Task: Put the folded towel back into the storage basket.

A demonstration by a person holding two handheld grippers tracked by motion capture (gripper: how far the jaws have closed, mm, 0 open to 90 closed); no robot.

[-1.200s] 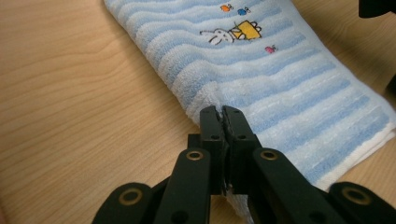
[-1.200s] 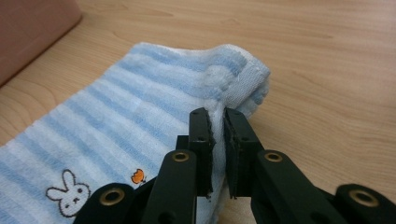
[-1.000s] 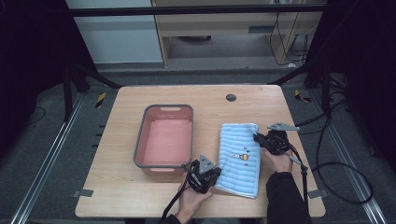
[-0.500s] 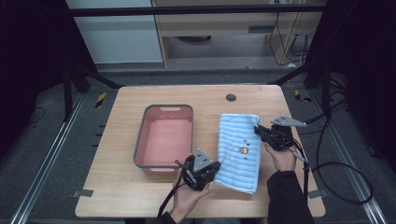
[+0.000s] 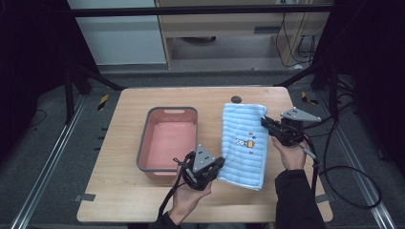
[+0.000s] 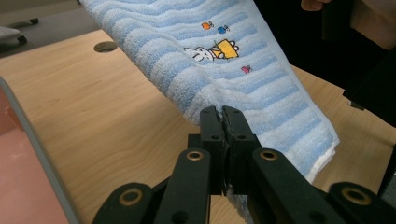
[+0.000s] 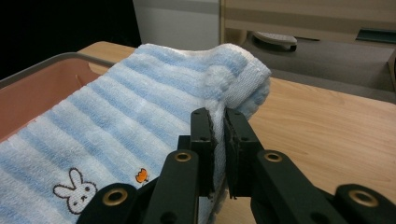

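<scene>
Two grippers pinch one blue-and-white striped towel (image 5: 246,143) in the high view, where it stretches over the wooden table (image 5: 119,143) just right of a pink plastic basin (image 5: 168,140); the left gripper (image 5: 216,165) has its jaws at the towel's near left edge and the right gripper (image 5: 265,122) bites the far right edge, each gripper carried in a hand (image 5: 187,196) that comes up from the bottom. No brand or writing can be read anywhere; the towel carries a small embroidered motif, too small here to make out. A round dark hole (image 5: 236,99) in the tabletop lies beyond the towel's far end. In the left gripper view the left gripper (image 6: 223,115) is clenched on the towel's (image 6: 224,60) edge, the cloth rising ahead of the jaws and away to the right; above the jaws the motif reads as a white rabbit (image 6: 200,54) beside an orange-yellow shape, with tiny coloured specks around it. The basin's grey rim (image 6: 35,140) is cut off at the left, and the dark sleeve at the right is hard to make out. In the right gripper view the right gripper (image 7: 219,122) grips a fold of the towel (image 7: 116,126) between its tips, the towel's rounded corner bunched just above them; the rabbit (image 7: 74,189) sits left of and below the jaws, partly cut off, and the basin (image 7: 37,88) lies farther left.
</scene>
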